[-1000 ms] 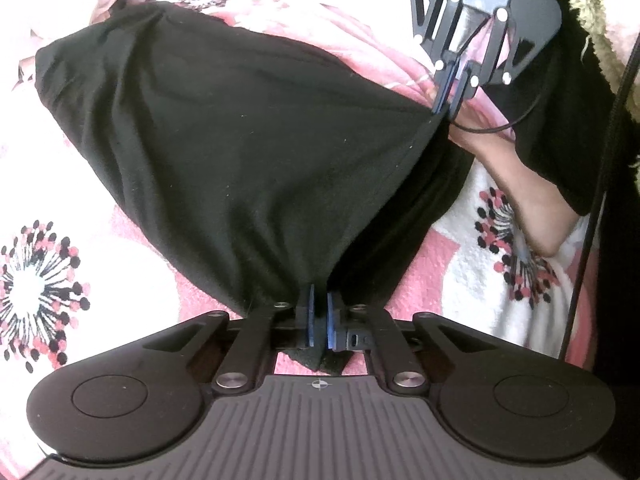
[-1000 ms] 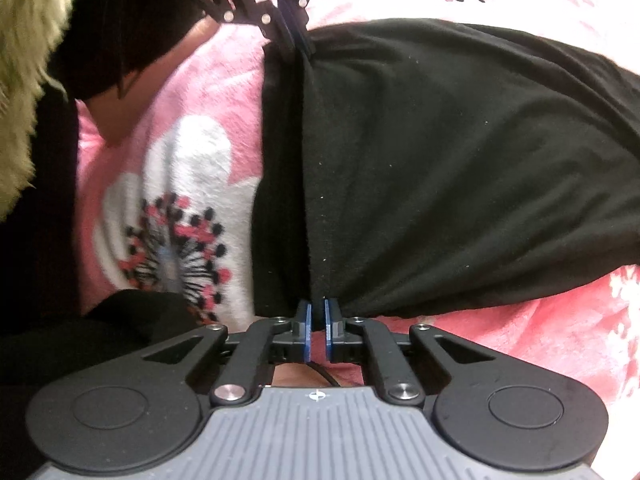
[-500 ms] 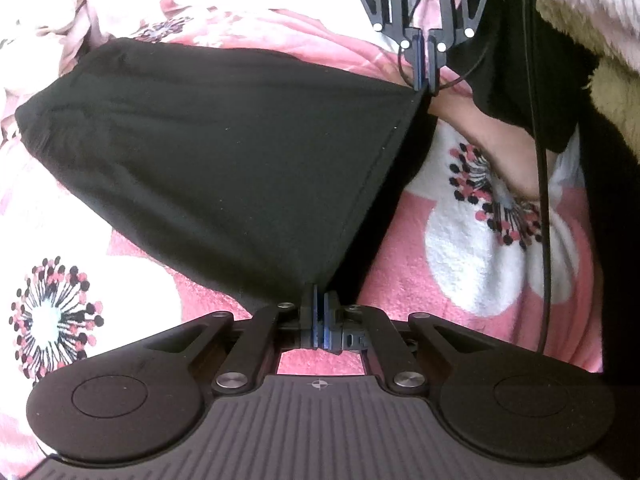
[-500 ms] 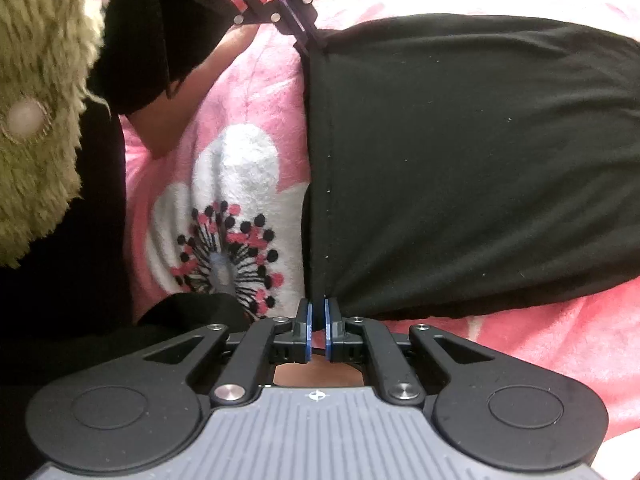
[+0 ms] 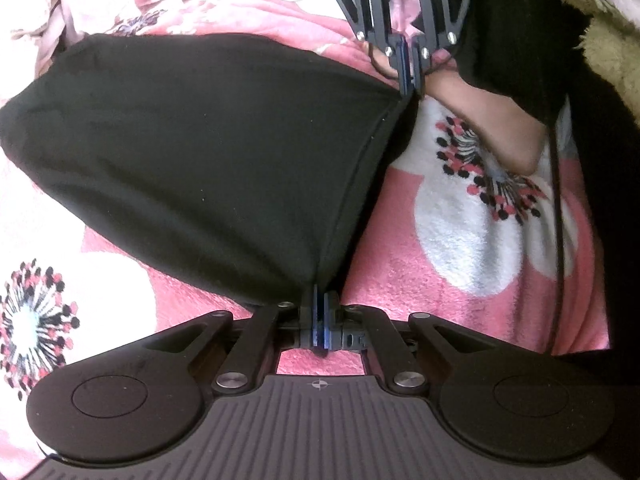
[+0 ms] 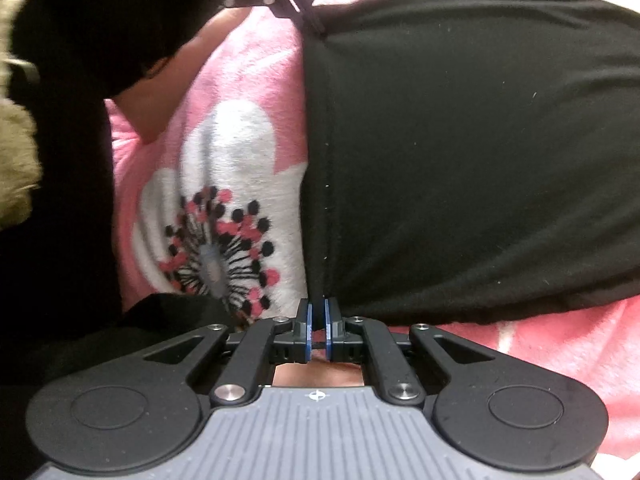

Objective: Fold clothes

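A black garment (image 5: 200,140) lies spread over a pink floral blanket (image 5: 480,220). My left gripper (image 5: 320,304) pinches the garment's near corner; its jaws are opening slightly, with the cloth still between the pads. At the far corner of the same hem my right gripper (image 5: 407,80) is shut on the cloth. In the right wrist view, the right gripper (image 6: 316,312) grips the hem of the garment (image 6: 460,160), which runs straight and taut to the left gripper (image 6: 308,20) at the top. Both grippers point steeply down at the blanket.
The person's forearm (image 5: 492,120) and dark sleeve reach in behind the right gripper, and a black cable (image 5: 558,200) hangs alongside. A beige furry fabric (image 5: 592,40) is at the upper right. Crumpled pink cloth (image 5: 80,8) lies beyond the garment.
The hem between the grippers has straightened and come lower toward the blanket. In the left wrist view the right gripper shifted from the upper right toward the top centre. Both grips held.
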Action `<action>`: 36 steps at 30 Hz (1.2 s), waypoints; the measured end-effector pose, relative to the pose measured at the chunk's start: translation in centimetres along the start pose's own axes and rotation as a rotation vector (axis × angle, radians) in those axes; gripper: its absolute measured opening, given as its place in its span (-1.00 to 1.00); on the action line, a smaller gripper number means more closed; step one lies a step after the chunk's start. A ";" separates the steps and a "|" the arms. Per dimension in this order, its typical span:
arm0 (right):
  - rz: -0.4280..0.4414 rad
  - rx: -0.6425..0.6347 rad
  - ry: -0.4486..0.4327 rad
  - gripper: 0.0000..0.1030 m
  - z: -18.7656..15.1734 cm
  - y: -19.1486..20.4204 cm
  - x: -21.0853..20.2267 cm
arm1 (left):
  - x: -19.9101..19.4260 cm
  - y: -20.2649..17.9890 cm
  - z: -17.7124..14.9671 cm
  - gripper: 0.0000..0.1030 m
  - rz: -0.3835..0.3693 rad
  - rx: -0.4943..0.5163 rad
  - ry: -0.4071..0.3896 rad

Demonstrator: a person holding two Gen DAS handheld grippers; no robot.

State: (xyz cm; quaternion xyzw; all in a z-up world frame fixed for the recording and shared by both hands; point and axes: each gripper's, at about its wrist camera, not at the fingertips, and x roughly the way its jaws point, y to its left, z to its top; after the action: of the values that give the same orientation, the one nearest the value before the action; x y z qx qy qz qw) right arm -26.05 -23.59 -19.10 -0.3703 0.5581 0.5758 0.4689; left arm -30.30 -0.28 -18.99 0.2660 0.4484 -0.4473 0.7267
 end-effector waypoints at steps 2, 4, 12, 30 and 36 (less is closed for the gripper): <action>0.009 0.024 -0.009 -0.76 -0.1 0.0 -0.1 | -0.4 0.5 0.0 -0.77 -0.030 -0.057 0.001; 0.016 0.036 -0.018 -0.60 -0.3 0.2 -0.3 | -1.0 1.1 -0.1 -0.60 -0.070 -0.125 0.009; 0.052 0.071 -0.031 -0.38 -0.1 0.2 -0.4 | -3.1 6.8 -1.9 -0.53 -0.227 -0.575 0.011; 0.052 0.051 -0.030 -0.35 0.0 0.7 -0.2 | -0.8 8.0 -2.1 -0.56 -0.152 -0.927 0.039; 0.056 0.052 -0.032 -0.35 0.0 0.8 -0.1 | -1.3 7.9 -1.6 -0.45 -0.104 -0.871 0.045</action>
State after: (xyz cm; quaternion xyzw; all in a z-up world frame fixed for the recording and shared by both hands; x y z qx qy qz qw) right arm -26.76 -23.60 -18.76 -0.3330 0.5756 0.5797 0.4709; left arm -24.22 5.14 -18.67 -0.0783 0.6238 -0.2468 0.7374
